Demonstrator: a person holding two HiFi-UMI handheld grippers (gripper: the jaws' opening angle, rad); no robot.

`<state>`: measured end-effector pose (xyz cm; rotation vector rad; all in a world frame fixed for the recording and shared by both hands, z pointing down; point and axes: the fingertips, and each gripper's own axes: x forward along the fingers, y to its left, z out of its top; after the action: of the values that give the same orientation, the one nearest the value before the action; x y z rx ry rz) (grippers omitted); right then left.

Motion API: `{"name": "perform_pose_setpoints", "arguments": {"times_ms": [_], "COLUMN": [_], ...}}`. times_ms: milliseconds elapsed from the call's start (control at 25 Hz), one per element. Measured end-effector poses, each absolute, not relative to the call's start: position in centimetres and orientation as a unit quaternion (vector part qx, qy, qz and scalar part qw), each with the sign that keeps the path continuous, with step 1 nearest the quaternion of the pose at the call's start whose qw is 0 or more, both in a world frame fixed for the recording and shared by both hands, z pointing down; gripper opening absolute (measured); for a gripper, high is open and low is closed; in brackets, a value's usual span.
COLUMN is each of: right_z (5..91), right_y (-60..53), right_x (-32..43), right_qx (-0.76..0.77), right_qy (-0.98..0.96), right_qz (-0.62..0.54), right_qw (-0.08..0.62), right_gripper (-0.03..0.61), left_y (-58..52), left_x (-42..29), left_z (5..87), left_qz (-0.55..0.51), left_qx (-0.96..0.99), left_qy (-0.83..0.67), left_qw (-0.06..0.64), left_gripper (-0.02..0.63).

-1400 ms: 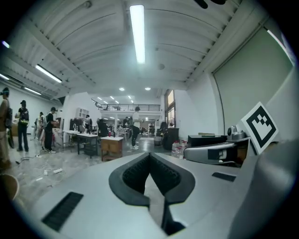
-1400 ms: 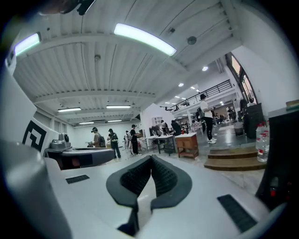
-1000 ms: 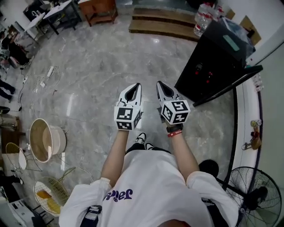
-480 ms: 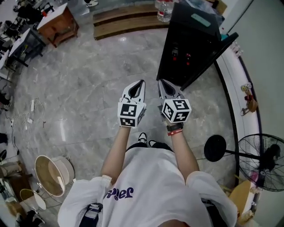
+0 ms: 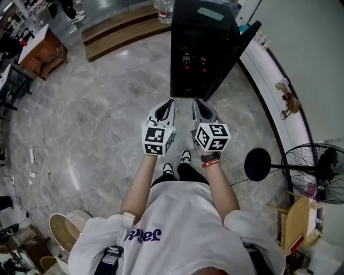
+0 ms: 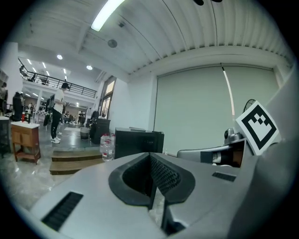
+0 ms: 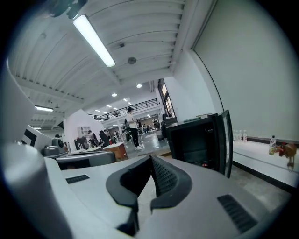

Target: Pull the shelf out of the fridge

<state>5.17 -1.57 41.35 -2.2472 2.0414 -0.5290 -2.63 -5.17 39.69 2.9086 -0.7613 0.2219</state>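
Observation:
A black fridge [image 5: 199, 48] stands on the grey floor straight ahead of me, with its door [image 5: 234, 53] swung open to the right. Its inside is dark with small red spots [image 5: 194, 60], and I cannot make out a shelf. My left gripper [image 5: 167, 103] and right gripper [image 5: 197, 103] are held side by side just short of the fridge, both shut with nothing between the jaws. The left gripper view shows shut jaws [image 6: 150, 155] and the fridge [image 6: 138, 142] beyond. In the right gripper view, past the shut jaws [image 7: 150, 158], are the fridge [image 7: 196, 144] and its open door [image 7: 227, 140].
A white ledge [image 5: 269, 80] runs along the wall to the right of the fridge. A floor fan [image 5: 317, 174] with a round base [image 5: 258, 165] stands at the right. Wooden steps [image 5: 123, 29] and water bottles [image 5: 165, 9] lie behind the fridge. A round basket [image 5: 67, 231] sits lower left.
The fridge has come from the upper right of the head view to straight ahead of both grippers. The grippers stay side by side and shut.

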Motion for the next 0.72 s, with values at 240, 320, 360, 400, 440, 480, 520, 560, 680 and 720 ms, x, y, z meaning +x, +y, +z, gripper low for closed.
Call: {"name": "perform_pose_setpoints", "arguments": {"times_ms": [240, 320, 360, 400, 440, 480, 520, 560, 680, 720], "right_z": [42.5, 42.7, 42.7, 42.7, 42.7, 42.8, 42.9, 43.1, 43.8, 44.0], "right_y": [-3.2, -3.9, -4.2, -4.4, -4.7, -4.9, -5.3, -5.6, -6.8, -7.2], "right_x": [12.6, 15.1, 16.4, 17.6, 18.7, 19.7, 20.6, 21.3, 23.4, 23.9], "right_qx": [-0.735, -0.738, -0.739, -0.741, -0.742, -0.742, -0.743, -0.742, -0.741, -0.741], "right_qy": [0.652, 0.649, 0.647, 0.646, 0.645, 0.644, 0.644, 0.644, 0.645, 0.645], "right_qz": [-0.180, -0.181, -0.180, -0.179, -0.178, -0.176, -0.174, -0.174, -0.177, -0.177], "right_qw": [0.037, 0.041, 0.043, 0.046, 0.050, 0.054, 0.058, 0.061, 0.064, 0.064], "right_gripper": [0.015, 0.014, 0.014, 0.015, 0.014, 0.014, 0.014, 0.014, 0.014, 0.014], "left_y": [-6.7, -7.2, -7.3, -7.4, -7.5, -7.7, -8.0, -8.3, -9.5, -9.9], "left_x": [5.0, 7.3, 8.5, 9.5, 10.5, 11.4, 12.1, 12.7, 14.1, 14.5], "left_z": [40.5, 40.8, 41.0, 41.1, 41.2, 41.3, 41.4, 41.4, 41.3, 41.3], "left_qz": [0.076, 0.077, 0.077, 0.076, 0.075, 0.072, 0.067, 0.060, 0.038, 0.035], "left_qx": [0.966, 0.967, 0.968, 0.969, 0.970, 0.970, 0.970, 0.970, 0.969, 0.968], "left_qy": [-0.239, -0.235, -0.231, -0.227, -0.225, -0.224, -0.225, -0.226, -0.235, -0.239], "left_qw": [0.060, 0.059, 0.059, 0.058, 0.057, 0.057, 0.059, 0.061, 0.066, 0.068], "left_gripper": [0.018, 0.018, 0.018, 0.018, 0.018, 0.018, 0.018, 0.018, 0.018, 0.018]}}
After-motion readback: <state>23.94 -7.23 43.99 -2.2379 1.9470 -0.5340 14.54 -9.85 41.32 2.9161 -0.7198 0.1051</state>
